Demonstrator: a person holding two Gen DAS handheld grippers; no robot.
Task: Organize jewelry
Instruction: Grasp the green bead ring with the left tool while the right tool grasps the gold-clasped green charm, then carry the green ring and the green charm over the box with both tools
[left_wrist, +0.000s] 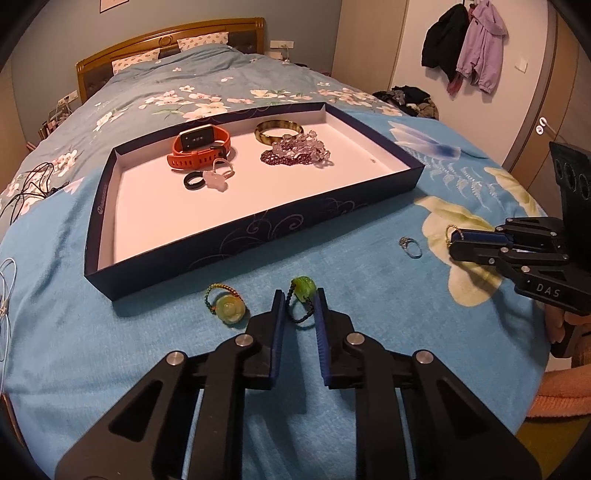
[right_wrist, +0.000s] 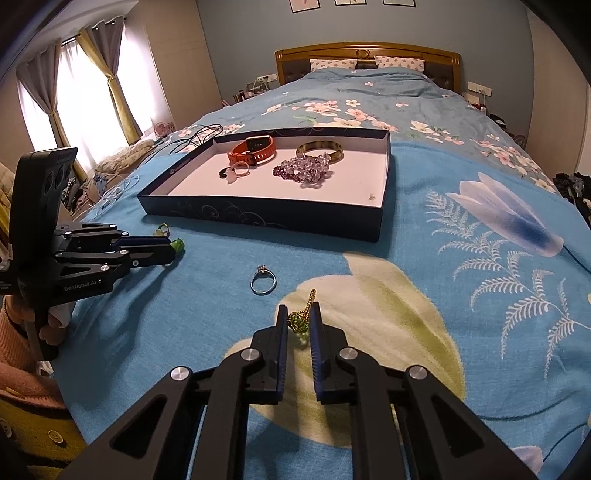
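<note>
**Already two rings in the claws, box waiting beyond**

Now both my grippers rest low on the blue floral blanket, each pinched on a ring. My left gripper has narrowed around the green-stone ring with its dark beaded band, the pads pressing its sides. My right gripper is clamped on the gold-and-green beaded ring, whose gold loop stands up past the fingertips. No earlier view tells me more than that.

Ahead lies the dark blue box lid, its pale floor holding an orange watch, a banded bangle, crystal bead bracelets and two rings near the watch. A pale green-stone ring and a silver ring lie loose on the blanket.

To do this well, I judge I should lift straight up first, so the soft blanket does not snag the beads, then carry each ring over the near wall and let go low beside the other rings. These small bands could twist out of the pads, so I would keep the squeeze steady.
</note>
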